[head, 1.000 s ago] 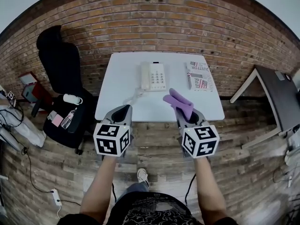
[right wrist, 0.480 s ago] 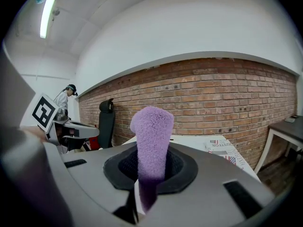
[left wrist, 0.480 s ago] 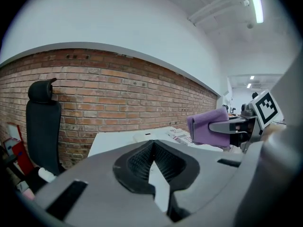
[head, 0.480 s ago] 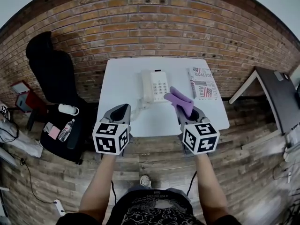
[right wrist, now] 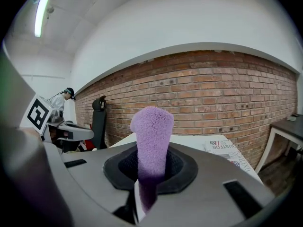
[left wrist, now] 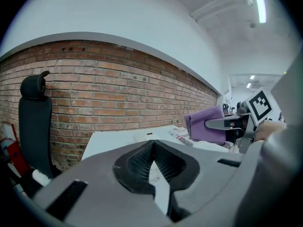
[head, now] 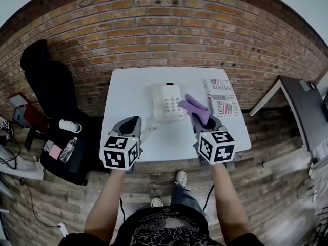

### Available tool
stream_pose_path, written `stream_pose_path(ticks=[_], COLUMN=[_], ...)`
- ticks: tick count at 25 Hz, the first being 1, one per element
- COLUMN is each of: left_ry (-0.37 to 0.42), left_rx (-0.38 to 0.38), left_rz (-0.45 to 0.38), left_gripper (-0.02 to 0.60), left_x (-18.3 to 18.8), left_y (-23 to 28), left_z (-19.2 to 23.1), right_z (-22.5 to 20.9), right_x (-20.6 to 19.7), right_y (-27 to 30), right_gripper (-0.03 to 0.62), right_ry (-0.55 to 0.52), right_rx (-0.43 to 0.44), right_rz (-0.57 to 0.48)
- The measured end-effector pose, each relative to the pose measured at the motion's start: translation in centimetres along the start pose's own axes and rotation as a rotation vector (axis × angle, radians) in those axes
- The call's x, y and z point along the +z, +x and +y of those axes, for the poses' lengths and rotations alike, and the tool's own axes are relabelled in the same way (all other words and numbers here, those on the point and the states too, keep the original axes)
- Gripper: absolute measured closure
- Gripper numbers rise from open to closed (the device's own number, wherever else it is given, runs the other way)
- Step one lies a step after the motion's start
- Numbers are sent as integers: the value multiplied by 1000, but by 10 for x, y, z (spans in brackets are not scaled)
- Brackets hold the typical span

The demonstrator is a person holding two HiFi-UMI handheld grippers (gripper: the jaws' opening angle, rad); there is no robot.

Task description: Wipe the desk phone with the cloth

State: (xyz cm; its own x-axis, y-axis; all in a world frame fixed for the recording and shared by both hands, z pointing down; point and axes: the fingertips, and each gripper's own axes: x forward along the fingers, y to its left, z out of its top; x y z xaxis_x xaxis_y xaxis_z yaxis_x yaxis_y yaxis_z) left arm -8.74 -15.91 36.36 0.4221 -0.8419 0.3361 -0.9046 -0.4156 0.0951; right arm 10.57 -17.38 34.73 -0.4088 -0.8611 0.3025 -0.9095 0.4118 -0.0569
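Observation:
The white desk phone (head: 167, 102) lies flat at the middle of the white table (head: 130, 91), its cord (head: 148, 128) trailing toward the front edge. A purple cloth (head: 195, 108) sticks up from my right gripper (head: 204, 121), which is shut on it; the cloth hangs just right of the phone, above the table. In the right gripper view the cloth (right wrist: 151, 138) stands upright between the jaws. My left gripper (head: 134, 122) hovers over the table's front left edge, left of the cord, shut and holding nothing.
A folded newspaper (head: 220, 97) lies on the table right of the phone. A black office chair (head: 47, 88) stands at the left with a bottle (head: 67, 149) on its seat. A dark side table (head: 303, 111) is at the right. A brick wall (head: 164, 40) runs behind.
Both grippers have come closer to the table; the purple cloth now sits next to the phone's right side instead of in front of it. Neither gripper has changed its hold.

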Motion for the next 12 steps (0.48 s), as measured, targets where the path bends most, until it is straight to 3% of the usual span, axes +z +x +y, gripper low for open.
stream_pose_path(ticks=[12], left_ry=[-42], left_rx=[70], left_rz=[34], left_gripper=[575], left_x=[12], left_y=[98], left_z=[25], right_z=[-73], right_x=[10], right_y=[113], right_gripper=[546], right_ry=[15], right_rx=[85], right_rz=[45])
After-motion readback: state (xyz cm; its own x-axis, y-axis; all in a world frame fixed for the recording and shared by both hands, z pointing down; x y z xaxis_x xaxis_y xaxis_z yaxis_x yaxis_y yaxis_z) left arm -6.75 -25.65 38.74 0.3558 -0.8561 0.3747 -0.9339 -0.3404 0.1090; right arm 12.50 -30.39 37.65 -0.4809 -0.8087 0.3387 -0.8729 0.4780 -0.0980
